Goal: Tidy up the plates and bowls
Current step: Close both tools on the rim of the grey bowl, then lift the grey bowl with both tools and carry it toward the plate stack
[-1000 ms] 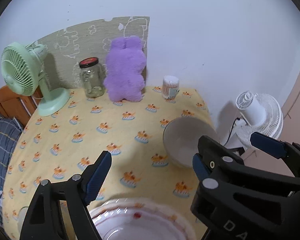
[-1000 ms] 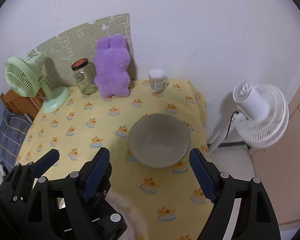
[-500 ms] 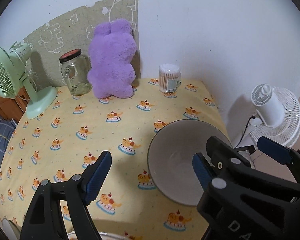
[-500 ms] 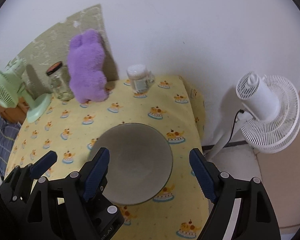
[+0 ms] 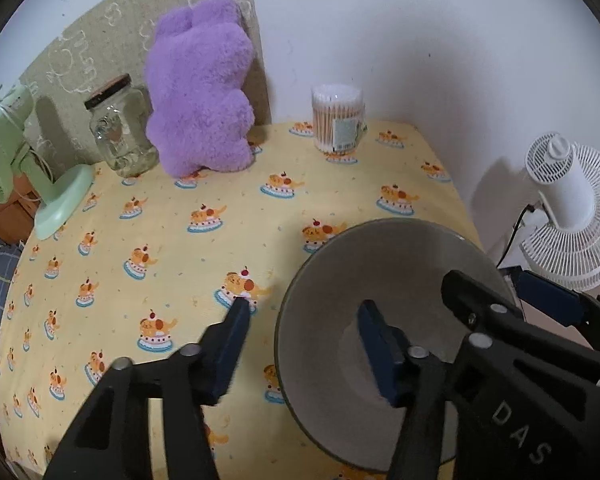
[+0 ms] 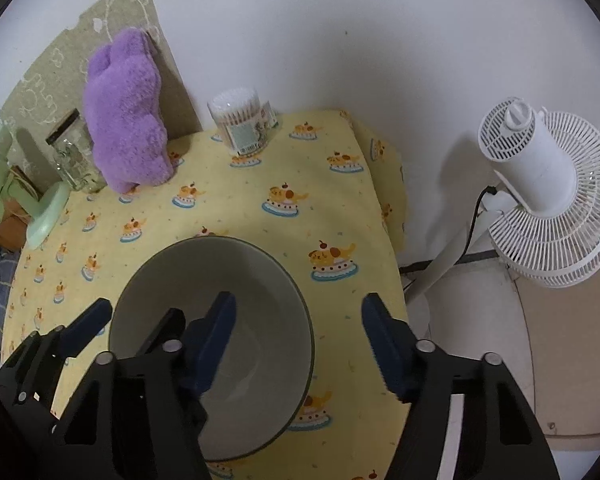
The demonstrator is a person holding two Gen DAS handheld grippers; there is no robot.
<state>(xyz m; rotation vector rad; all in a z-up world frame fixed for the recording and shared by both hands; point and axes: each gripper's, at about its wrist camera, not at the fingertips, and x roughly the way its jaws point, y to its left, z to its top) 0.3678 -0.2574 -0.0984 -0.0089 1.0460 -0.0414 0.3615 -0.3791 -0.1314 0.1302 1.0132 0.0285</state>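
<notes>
A grey bowl (image 5: 400, 264) (image 6: 236, 276) stands upright on the yellow tablecloth near the table's right edge. My left gripper (image 5: 305, 312) straddles the bowl's left rim, one finger outside on the cloth side and one inside the bowl. Its jaws are closing, and the pads still stand off the rim. My right gripper (image 6: 299, 306) straddles the right rim the same way, with its jaws closing and a gap on both sides. Each gripper shows in the other's view: the right gripper (image 5: 508, 296) over the far rim, the left gripper (image 6: 134, 316) at the near left rim.
At the back stand a purple plush (image 5: 204, 104), a glass jar (image 5: 120, 136) and a tub of cotton swabs (image 5: 338, 120). A green desk fan (image 5: 16, 168) is at the left. A white floor fan (image 6: 540, 196) stands beyond the table's right edge (image 6: 392, 240).
Both grippers have come down and forward onto the bowl, and their jaws have narrowed around its rims. The plate at the bottom of the left wrist view has dropped out of sight.
</notes>
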